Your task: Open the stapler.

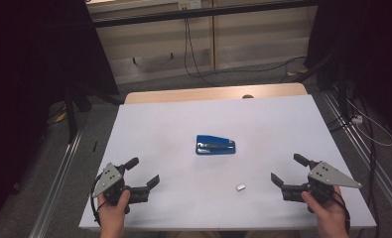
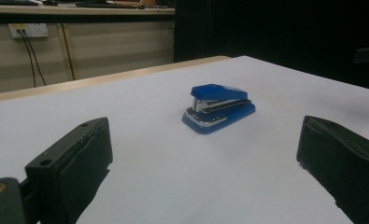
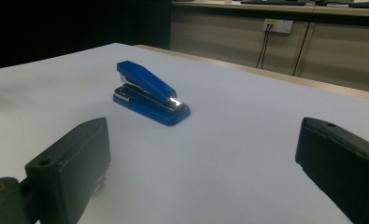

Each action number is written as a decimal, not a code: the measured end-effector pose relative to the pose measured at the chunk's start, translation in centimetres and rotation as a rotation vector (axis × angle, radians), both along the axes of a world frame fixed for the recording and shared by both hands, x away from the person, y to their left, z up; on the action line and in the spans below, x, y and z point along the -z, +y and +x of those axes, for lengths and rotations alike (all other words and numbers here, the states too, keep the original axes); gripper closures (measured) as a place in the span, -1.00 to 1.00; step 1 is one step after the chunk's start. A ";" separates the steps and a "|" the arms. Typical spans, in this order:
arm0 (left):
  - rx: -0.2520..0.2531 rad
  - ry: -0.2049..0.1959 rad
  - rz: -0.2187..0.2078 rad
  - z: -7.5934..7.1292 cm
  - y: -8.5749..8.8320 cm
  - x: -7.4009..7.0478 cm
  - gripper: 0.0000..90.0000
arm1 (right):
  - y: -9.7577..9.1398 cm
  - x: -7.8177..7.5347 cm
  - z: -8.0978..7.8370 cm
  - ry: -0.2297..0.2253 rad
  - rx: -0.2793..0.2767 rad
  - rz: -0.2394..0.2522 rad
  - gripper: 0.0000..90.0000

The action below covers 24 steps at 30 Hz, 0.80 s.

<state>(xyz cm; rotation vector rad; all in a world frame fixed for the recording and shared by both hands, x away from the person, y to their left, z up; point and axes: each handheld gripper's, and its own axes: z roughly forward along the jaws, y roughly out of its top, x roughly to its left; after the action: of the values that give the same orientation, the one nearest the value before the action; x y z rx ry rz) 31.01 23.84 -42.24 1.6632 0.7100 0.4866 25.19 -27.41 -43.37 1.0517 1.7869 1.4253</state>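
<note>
Blue stapler [image 1: 215, 145] lies mid-counter [image 1: 173, 119], untouched.
A small silver piece [image 1: 240, 187] sits nearer the right gripper [image 1: 287, 171]; that gripper and the left gripper [image 1: 143, 172] rest at the near corners, well apart from the stapler, jaws spread and empty.

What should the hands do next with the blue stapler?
Probably move the left gripper forward toward the blue stapler. It lies untouched mid-table, both grippers are open and well short of it, and a small silver piece lies nearer the right gripper, perhaps its job.
</note>
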 end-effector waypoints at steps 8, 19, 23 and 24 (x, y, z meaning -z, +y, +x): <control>-0.008 0.008 -0.002 0.5 -0.2 0.2 -0.92 | 0.0 0.0 0.0 0.001 -0.006 0.000 -0.92; 0.014 0.018 -0.057 0.8 -0.8 0.1 -0.95 | 0.4 0.0 0.4 0.004 -0.024 -0.006 -0.90; 0.043 0.033 -0.042 1.3 -1.5 0.3 -0.96 | 0.6 0.1 0.7 0.001 -0.022 -0.024 -0.90; 0.042 0.043 -0.040 1.5 -1.8 0.3 -0.96 | 0.6 0.1 0.7 0.000 -0.023 -0.025 -0.90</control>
<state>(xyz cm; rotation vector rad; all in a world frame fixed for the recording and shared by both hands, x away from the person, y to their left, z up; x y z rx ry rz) 32.50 22.09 -42.58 1.6521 0.7109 0.4055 25.89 -26.84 -43.45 1.0217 1.8177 1.4131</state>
